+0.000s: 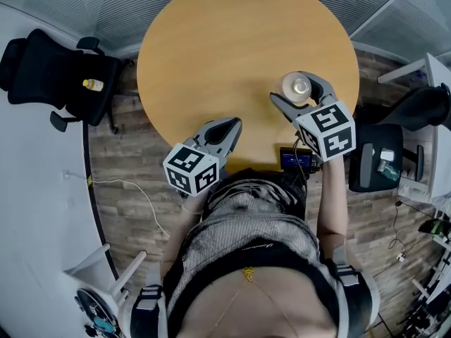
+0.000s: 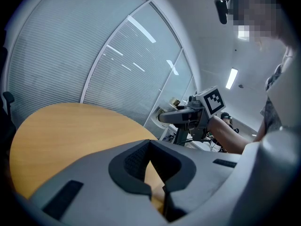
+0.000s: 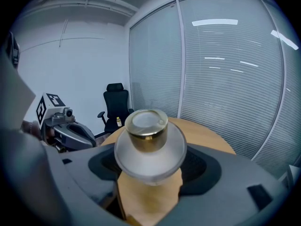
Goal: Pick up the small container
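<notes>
The right gripper (image 1: pixel 297 90) is clamping the small container (image 1: pixel 301 86), a frosted round jar with a gold cap, its two jaws pressing against the jar's wide body from either side. In the right gripper view the jar (image 3: pixel 149 145) is sitting between the dark pads, tipping slightly toward the camera, with bare wood showing below it. From the left gripper view, the right gripper (image 2: pixel 175 116) and the container (image 2: pixel 174 100) are hanging above the level of the round wooden tabletop (image 1: pixel 211 55), so the jar is, as far as I can judge, no longer resting on the wood.

The left gripper (image 1: pixel 231 124) is idling near the person's edge of the tabletop, well apart from the jar. Its jaws are drawn together at the tips with nothing between them; only the tabletop is showing through the gap behind the pads in its own view.

Going by this, the grasp is made and the lift is under way or already achieved. What is left, if anything, is carrying the jar clear and holding it steady. The grip is sitting on the curved frosted body, not on the cap, so the jar could be pivoting a little between the pads. A black office chair (image 1: pixel 63 72) with a small yellow bottle (image 1: pixel 93 84) on its seat is standing off to the left, playing no part.
</notes>
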Motion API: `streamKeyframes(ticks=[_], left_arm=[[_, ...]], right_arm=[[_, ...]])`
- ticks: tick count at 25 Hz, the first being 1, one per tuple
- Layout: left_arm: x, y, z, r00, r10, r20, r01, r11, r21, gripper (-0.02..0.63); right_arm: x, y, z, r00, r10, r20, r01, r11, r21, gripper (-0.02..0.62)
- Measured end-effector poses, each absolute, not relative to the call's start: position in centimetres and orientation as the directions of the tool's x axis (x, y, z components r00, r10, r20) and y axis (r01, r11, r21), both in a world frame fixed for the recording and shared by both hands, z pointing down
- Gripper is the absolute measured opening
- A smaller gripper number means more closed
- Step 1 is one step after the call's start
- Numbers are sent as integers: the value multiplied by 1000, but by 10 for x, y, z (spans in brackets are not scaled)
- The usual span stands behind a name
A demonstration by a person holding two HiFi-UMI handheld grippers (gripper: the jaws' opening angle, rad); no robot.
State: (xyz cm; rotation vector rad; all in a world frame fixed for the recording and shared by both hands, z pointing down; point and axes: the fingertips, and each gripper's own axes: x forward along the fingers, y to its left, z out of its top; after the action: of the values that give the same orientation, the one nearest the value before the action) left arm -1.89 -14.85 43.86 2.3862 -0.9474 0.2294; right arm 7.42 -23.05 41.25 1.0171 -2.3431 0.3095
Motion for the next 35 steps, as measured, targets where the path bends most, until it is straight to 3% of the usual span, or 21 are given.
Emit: streamKeyframes(ticks=[35], left_arm=[[-17, -148, 441, 740, -567, 363, -672, -599, 435, 5]], right_arm=[[78, -231, 405, -570, -598, 563, -722, 692, 3, 341]])
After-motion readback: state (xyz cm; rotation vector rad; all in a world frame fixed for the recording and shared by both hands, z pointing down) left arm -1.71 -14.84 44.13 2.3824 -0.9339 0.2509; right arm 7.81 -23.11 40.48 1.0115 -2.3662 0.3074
